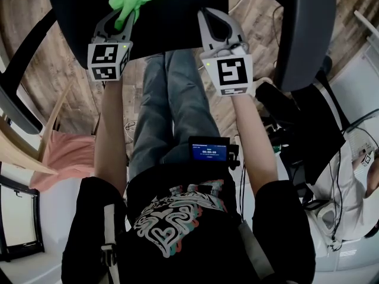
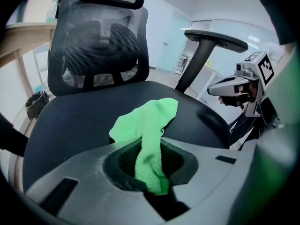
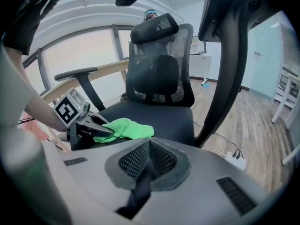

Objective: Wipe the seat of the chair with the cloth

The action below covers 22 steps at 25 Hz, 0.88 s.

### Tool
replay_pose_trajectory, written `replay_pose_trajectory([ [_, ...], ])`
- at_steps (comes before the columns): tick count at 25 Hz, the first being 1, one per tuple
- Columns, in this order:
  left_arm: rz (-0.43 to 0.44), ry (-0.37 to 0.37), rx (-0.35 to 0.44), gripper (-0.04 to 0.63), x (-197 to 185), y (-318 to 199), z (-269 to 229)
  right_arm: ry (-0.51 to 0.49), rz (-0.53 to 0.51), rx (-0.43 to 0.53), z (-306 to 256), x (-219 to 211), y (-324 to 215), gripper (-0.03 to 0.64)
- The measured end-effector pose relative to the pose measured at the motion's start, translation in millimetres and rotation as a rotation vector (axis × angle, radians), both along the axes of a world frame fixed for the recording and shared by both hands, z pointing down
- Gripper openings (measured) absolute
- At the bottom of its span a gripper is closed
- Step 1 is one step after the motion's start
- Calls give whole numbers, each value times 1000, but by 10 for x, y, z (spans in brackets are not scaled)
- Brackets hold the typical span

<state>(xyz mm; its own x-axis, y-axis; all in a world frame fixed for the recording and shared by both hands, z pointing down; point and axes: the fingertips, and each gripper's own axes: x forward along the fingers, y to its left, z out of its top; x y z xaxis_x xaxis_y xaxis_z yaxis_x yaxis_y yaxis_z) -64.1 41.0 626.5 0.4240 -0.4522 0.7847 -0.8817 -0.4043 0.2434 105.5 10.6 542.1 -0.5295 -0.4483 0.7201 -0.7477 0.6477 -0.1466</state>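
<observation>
My left gripper (image 2: 151, 175) is pinching the green cloth (image 2: 146, 118) by its near end; the rest is lying on the chair seat (image 2: 79, 121). My right gripper (image 3: 143, 172) is hovering right of the cloth, jaws pressed together, gripping nothing.

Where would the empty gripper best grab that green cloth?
Likely the loose, puffed-up end of the green cloth lying on the seat, coming from above on the right. The left gripper already pinches the other end, so that side is taken.
</observation>
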Motion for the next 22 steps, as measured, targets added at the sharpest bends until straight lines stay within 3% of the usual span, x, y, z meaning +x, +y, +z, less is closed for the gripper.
replay_pose_trajectory([
  [7,32,35,6,69,253,-22,-16,12,8,-17,14,37,5,2],
  [22,184,148,6,69,1057,128,-120,1,23,-7,30,76,46,2],
])
